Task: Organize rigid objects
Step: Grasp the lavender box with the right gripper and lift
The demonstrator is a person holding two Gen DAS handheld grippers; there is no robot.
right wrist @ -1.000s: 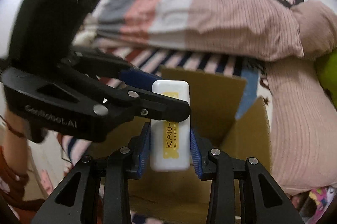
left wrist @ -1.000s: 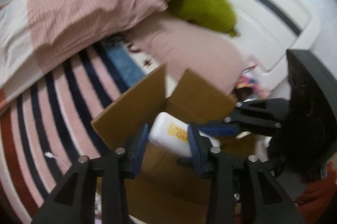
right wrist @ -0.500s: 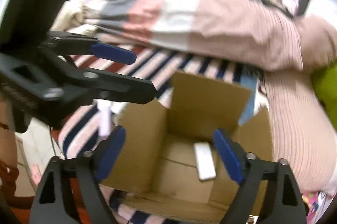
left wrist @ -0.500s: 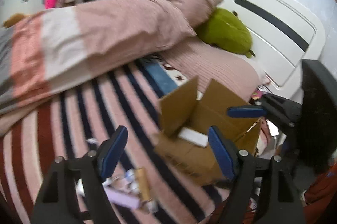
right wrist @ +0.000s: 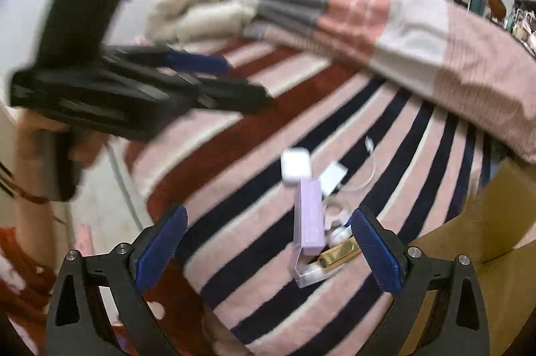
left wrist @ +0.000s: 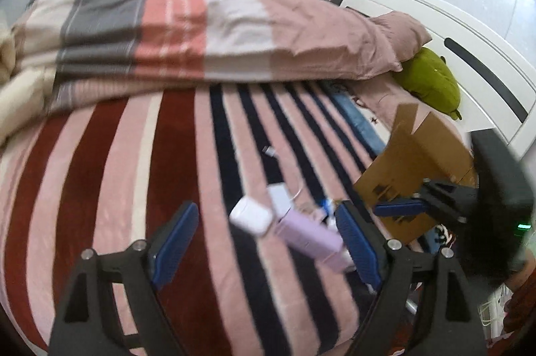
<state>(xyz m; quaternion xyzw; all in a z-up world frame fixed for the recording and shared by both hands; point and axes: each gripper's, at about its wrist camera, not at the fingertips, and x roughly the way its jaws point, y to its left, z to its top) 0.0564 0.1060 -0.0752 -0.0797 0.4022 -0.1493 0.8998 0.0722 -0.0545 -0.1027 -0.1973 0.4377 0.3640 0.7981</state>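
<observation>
1. The left gripper point(left wrist: 264, 242) hangs over the striped pink, red and navy bedspread point(left wrist: 134, 171), its jaws widening and gripping nothing.
2. The right gripper point(right wrist: 268, 250) is closing slightly, wide apart and empty.
3. A lilac rectangular case point(right wrist: 309, 215), a small white rounded box point(right wrist: 295, 165) and a gold bar point(right wrist: 338, 254) lie clustered on the bedspread, beside the open brown cardboard box point(left wrist: 422, 155).

the striped blanket point(left wrist: 207, 175) looks soft, fuzzy cloth. the box point(left wrist: 422, 161) is matt brown cardboard. the lilac case point(right wrist: 310, 215) and white case point(right wrist: 294, 163) look smooth plastic; the gold bar point(right wrist: 338, 254) shines like metal.
</observation>
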